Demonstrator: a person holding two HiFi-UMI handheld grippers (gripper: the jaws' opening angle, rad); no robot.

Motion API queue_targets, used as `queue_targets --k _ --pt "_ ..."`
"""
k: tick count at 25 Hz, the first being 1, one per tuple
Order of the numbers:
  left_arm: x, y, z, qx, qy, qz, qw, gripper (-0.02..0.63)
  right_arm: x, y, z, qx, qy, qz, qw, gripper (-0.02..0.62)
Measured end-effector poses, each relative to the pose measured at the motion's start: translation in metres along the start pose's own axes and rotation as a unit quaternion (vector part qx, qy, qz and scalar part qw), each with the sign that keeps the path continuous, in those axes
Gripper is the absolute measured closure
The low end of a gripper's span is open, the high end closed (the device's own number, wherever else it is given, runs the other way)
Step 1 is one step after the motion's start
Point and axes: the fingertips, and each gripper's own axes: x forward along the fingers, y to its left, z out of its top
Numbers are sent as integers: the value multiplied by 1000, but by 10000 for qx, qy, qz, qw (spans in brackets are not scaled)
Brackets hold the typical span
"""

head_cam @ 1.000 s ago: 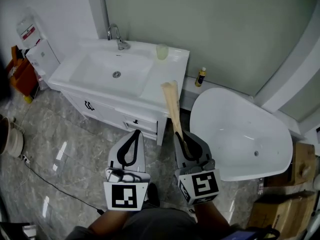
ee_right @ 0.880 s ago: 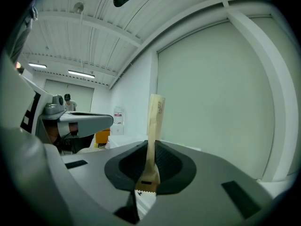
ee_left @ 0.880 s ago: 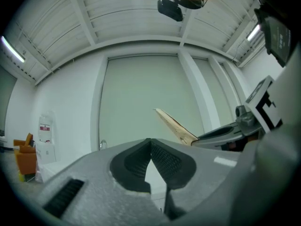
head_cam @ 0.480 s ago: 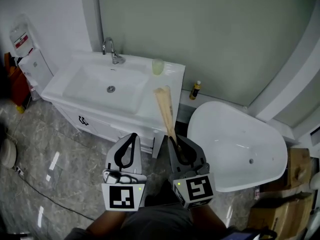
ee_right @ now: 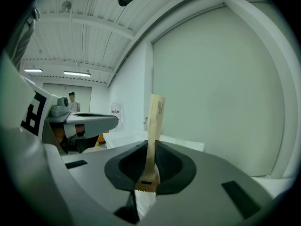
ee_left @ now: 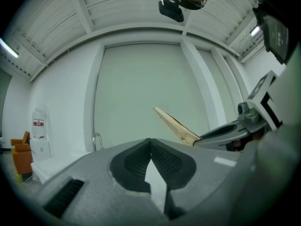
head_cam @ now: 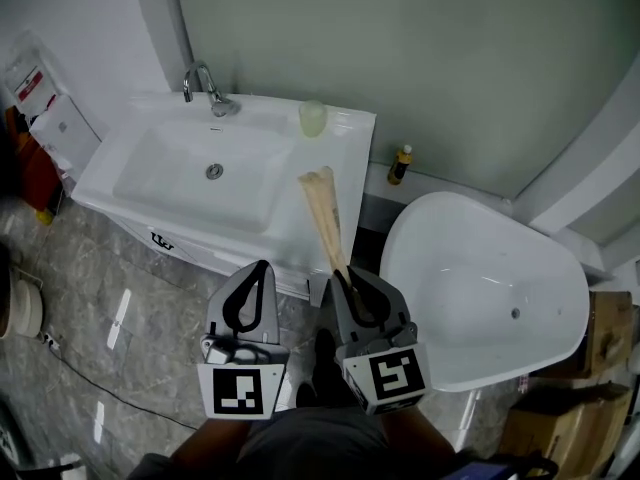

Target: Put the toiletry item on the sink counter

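The packet (head_cam: 325,213), a slim, flat tan sleeve with small print near its top, stood up out of the right gripper (head_cam: 340,276). In the right gripper view, the packet (ee_right: 154,121) was pinched by its crimped bottom end, with the jaws of the right gripper (ee_right: 150,147) clenched on its two flat faces. It was in the air in front of the desk (head_cam: 345,146), not yet on it, and it leaned a little to the left.

It looked light and thin, probably paper-wrapped. It seemed fairly stiff, since its long free length stood without drooping. Held at the very end, it would likely swing or pivot in the grip. A hold nearer the middle, across the flat faces, would steady it better. It did not look fragile or slippery, and it should lie flat without rolling once set down.

The left gripper (head_cam: 262,268) rode just beside the right one. In the left gripper view, the jaws of the left gripper (ee_left: 150,144) were pressed together at the tips with nothing between them, and the packet (ee_left: 175,123) showed off to the right.

Beyond the packet, the desk's bare right part lay between the basin (head_cam: 195,173) and its edge. A cup (head_cam: 312,118) stood at the back and a tap (head_cam: 205,83) behind the basin. A small bottle (head_cam: 400,165) stood on a ledge to the right, near a white tub (head_cam: 480,288).
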Motion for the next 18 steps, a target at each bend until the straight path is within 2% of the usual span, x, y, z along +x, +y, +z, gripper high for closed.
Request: queue_targets --k 9,18 --pt "87 2 4 129 92 42 9999 595 60 -60 7 116 25 175 9998 552" --pt "129 9 36 270 -215 267 9990 595 93 -95 37 -52 -315 327 9990 552"
